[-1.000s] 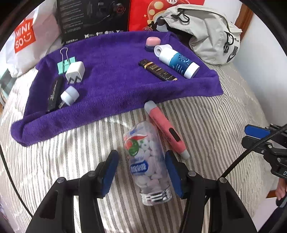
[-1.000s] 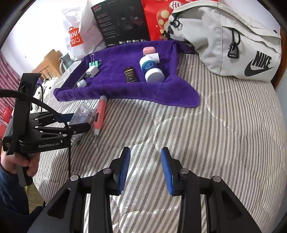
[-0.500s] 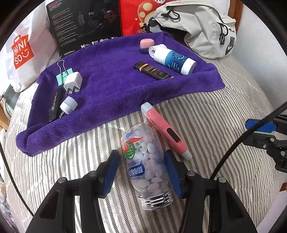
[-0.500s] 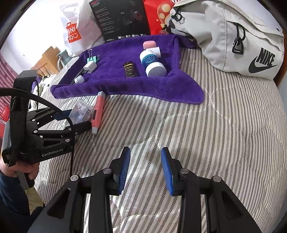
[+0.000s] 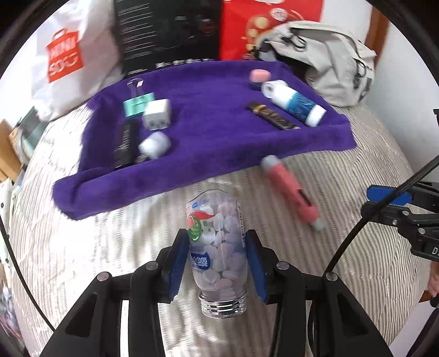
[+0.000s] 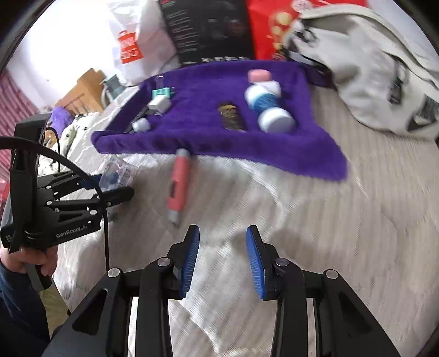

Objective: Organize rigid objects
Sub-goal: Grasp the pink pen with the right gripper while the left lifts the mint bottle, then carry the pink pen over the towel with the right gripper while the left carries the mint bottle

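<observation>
My left gripper is shut on a clear bottle of white tablets, its threaded neck toward the camera, held above the striped bedspread. From the right wrist view that bottle shows between the left gripper's fingers. A pink pen-like tool lies on the bedspread just in front of a purple towel. The towel carries a teal binder clip, a white charger cube, a white-and-blue bottle and a dark bar. My right gripper is open over bare bedspread.
A grey Nike bag lies at the back right. A black box, a red pack and a white shopping bag stand behind the towel. A hand holds the left gripper's handle. The bed's edge falls off at the left.
My left gripper's fingers closed onto the tablet bottle and lifted it off the bedspread. My right gripper moved closer to the pink tool, staying open.
</observation>
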A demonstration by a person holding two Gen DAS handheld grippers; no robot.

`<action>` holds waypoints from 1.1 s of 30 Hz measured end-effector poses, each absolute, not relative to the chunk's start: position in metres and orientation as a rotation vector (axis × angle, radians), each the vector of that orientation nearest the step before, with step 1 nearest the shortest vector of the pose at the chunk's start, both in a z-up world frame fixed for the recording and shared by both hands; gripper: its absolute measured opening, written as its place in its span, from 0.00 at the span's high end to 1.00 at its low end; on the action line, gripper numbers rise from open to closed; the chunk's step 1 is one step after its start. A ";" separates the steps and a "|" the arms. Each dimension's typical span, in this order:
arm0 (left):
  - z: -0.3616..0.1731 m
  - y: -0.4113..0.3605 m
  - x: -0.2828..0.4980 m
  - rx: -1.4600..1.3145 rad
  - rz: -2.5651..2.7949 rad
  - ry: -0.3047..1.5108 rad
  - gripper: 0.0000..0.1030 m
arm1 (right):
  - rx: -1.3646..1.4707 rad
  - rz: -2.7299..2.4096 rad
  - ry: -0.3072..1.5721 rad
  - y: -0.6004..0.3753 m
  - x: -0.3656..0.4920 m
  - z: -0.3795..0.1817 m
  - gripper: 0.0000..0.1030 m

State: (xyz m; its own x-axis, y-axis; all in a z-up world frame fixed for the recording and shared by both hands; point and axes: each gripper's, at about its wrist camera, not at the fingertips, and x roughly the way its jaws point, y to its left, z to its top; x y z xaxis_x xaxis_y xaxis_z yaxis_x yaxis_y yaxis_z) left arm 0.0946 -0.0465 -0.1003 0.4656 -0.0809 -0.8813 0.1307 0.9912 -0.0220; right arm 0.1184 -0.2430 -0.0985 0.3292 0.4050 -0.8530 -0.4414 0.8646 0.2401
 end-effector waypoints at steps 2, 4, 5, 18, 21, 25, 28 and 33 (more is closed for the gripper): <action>-0.100 -0.034 0.093 0.040 -0.107 1.076 0.61 | -0.045 0.579 1.099 -0.228 0.123 -0.101 0.65; -0.100 -0.024 0.092 0.027 -0.094 1.076 0.61 | -0.065 0.588 1.094 -0.212 0.128 -0.104 0.65; -0.100 -0.019 0.091 0.017 -0.086 1.075 0.61 | -0.071 0.590 1.094 -0.206 0.130 -0.106 0.65; -0.104 0.006 0.090 -0.027 -0.071 1.072 0.61 | -0.234 0.512 1.041 -0.165 0.136 -0.123 0.66; -0.104 0.009 0.088 -0.036 -0.071 1.070 0.61 | -0.259 0.502 1.030 -0.164 0.135 -0.123 0.69; -0.105 0.007 0.089 -0.036 -0.073 1.074 0.61 | -0.263 0.484 1.019 -0.167 0.135 -0.123 0.80; -0.107 0.008 0.089 -0.044 -0.069 1.076 0.61 | -0.269 0.489 1.013 -0.167 0.134 -0.123 0.87; -0.105 0.011 0.088 -0.064 -0.079 1.069 0.61 | -0.234 0.506 1.042 -0.175 0.133 -0.121 0.88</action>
